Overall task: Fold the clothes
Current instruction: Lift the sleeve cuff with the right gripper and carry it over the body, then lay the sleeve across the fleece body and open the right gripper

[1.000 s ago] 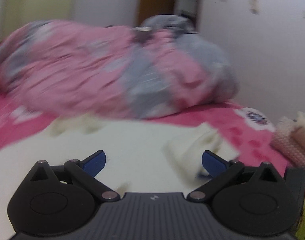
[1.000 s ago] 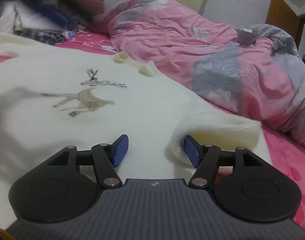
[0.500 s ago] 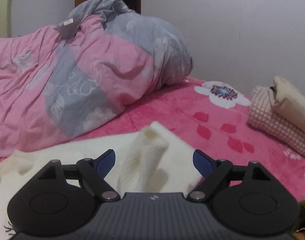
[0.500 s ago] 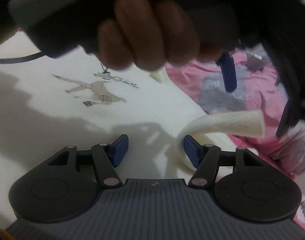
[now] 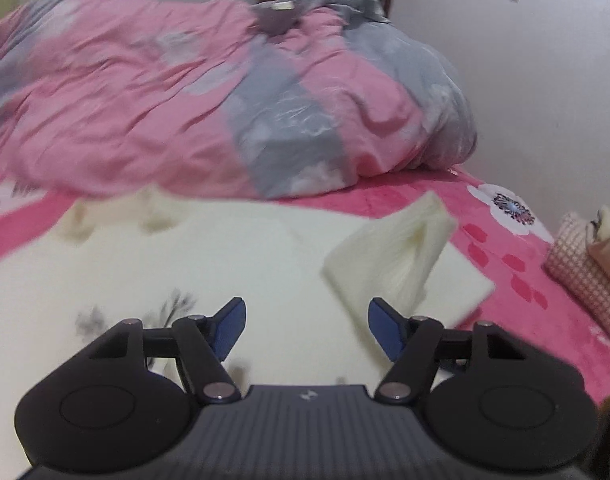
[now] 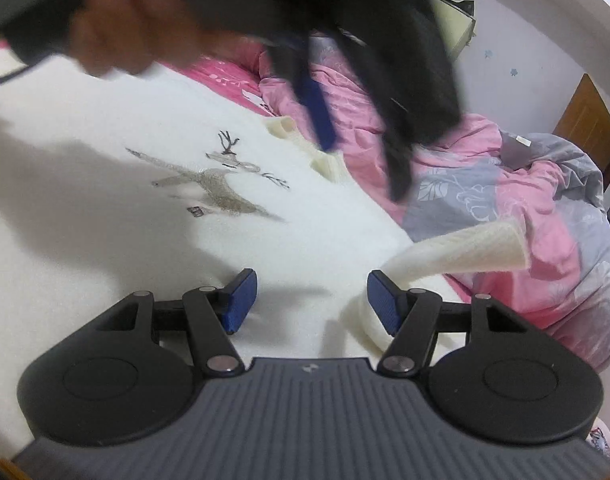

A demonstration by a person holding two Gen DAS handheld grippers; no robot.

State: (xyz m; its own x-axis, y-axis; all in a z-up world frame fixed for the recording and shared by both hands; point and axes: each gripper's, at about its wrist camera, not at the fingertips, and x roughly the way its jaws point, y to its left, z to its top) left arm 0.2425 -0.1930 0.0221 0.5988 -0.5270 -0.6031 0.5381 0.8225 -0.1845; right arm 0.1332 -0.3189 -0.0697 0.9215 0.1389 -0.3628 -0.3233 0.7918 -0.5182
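The right gripper (image 6: 311,300) is hovering low over the cream knitted sweater with a stitched reindeer (image 6: 209,184), its blue fingers (image 6: 241,300) spread and gripping nothing, the ribbed cuffed sleeve (image 6: 465,248) curling up just beside one of them, likely the next part to fold in. The left gripper (image 5: 305,334) is closing its fingers over the sweater's flat body, nothing yet between them. Farther off, the sweater is lying spread on the pink flowered bed (image 5: 505,260), clear of the rumpled pink-and-grey quilt (image 5: 225,100), giving a flat folding surface.
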